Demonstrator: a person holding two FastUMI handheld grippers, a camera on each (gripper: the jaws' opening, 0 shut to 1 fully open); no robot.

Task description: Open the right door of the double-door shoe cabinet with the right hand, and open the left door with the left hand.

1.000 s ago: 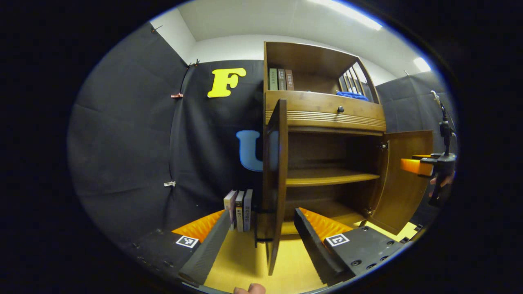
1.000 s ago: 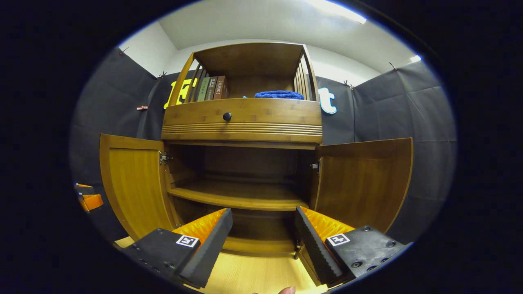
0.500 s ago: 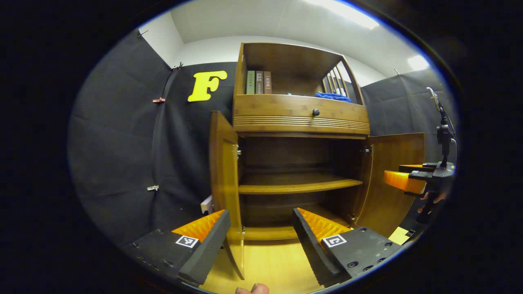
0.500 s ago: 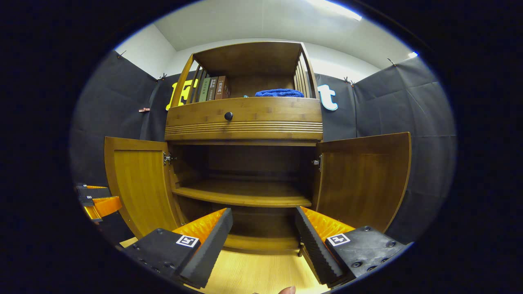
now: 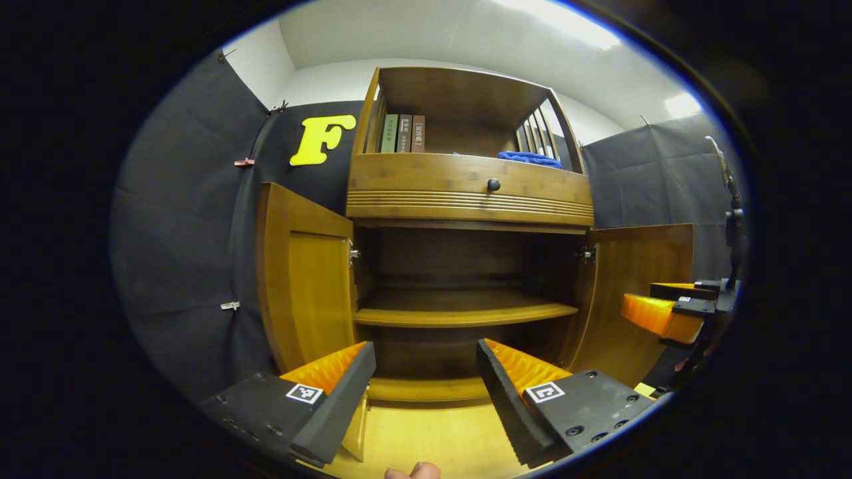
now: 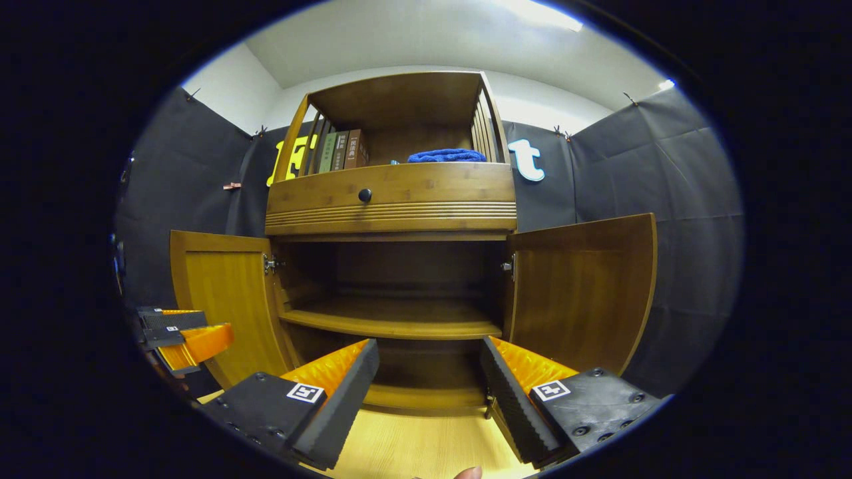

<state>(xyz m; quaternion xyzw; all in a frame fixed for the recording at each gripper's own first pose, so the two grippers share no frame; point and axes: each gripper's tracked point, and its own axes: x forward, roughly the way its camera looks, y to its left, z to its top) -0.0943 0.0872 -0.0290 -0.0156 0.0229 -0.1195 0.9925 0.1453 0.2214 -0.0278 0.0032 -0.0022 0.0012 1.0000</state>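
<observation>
While a second ago edge-on, left door (image 5: 303, 273) now swung wide, both grippers parted and empty, left gripper (image 5: 426, 392), right gripper (image 6: 429, 392).

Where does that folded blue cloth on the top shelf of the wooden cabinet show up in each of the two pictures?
Left gripper view: the folded blue cloth lies upper right of centre, at the right end of the wooden cabinet's top shelf, by the slatted side.
Right gripper view: the cloth lies just above centre, also at the shelf's right end.
Shared landmark: the round dark drawer knob, below and left of the cloth in both.
</observation>
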